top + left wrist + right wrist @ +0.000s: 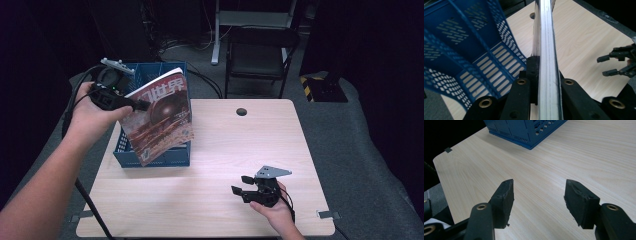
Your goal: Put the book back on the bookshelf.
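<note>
The left gripper [141, 105] was clenched on a magazine [161, 117], holding it upright above the blue basket [150, 156] at the table's [225, 150] left edge, seemingly to slot it in. The right gripper [241, 185] rested released near the front edge, out of the way.

High view: looked forward and down over the whole tabletop [215, 150] from above.
Left claw view: sat close, facing along a magazine's edge [546, 50].
Right claw view: hovered low.
Shared: blue crate [529, 130], wooden surface.
</note>
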{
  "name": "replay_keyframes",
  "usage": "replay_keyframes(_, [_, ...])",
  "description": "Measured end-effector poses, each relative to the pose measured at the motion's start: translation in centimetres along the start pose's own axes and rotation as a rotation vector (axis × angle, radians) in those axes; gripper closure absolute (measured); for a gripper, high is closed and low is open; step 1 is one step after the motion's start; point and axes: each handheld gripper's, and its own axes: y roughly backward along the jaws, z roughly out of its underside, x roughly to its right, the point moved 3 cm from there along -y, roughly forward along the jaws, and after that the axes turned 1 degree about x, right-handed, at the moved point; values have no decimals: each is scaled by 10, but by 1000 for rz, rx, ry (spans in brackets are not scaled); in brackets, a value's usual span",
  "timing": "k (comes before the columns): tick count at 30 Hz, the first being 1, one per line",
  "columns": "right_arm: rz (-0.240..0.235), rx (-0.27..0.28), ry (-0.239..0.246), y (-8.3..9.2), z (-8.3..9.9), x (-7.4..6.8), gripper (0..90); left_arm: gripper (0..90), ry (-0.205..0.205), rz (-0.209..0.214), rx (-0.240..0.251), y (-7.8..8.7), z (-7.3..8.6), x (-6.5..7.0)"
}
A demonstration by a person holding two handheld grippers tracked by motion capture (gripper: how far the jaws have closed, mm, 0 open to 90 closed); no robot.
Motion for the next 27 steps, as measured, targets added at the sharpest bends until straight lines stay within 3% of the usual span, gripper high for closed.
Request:
replay_keyframes(14, [-2,1,9,-1,0,0,408,842,139,-102,24,13,14,-42])
replay_keyframes(27, [0,2,-5,-2,0,-1,408,842,232,-196,-1,19,26,-72])
